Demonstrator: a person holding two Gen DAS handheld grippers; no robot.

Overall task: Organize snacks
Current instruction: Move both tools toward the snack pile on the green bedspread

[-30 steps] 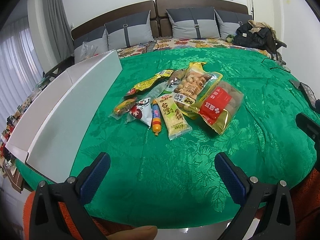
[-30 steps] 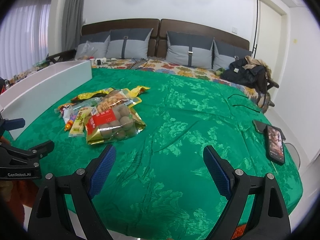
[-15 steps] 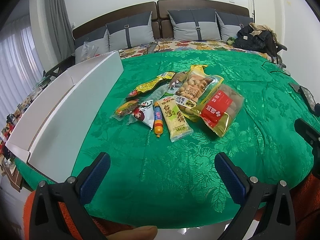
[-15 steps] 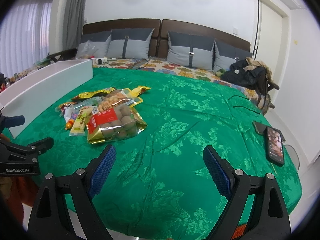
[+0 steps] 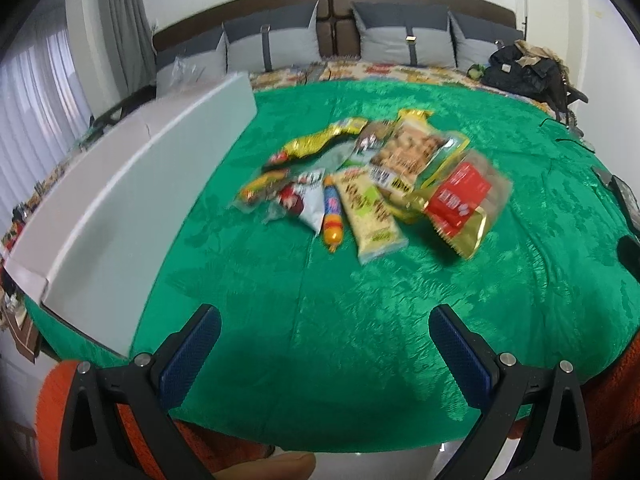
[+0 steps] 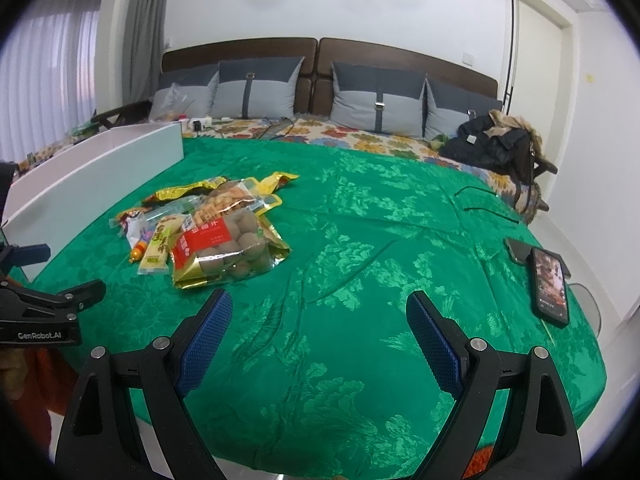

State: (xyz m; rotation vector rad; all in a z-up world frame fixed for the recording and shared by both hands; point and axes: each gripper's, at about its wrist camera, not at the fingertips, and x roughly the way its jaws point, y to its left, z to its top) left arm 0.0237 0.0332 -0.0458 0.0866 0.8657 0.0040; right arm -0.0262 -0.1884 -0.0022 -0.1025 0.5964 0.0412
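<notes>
Both grippers, left [image 5: 324,344] and right [image 6: 318,334], gape empty; crinkly snack packets [image 5: 360,184] wait mid-frame, long white box [image 5: 132,184] left — reach next.

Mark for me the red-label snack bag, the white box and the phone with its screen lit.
red-label snack bag [image 6: 208,242]: right wrist view, on its red label.
white box [image 5: 132,216]: left wrist view, on its long near wall.
phone [image 6: 551,282]: right wrist view, on its lit screen.

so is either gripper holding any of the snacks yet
No, nothing is held. The left gripper and right gripper are both open and empty, short of the snack pile.
</notes>
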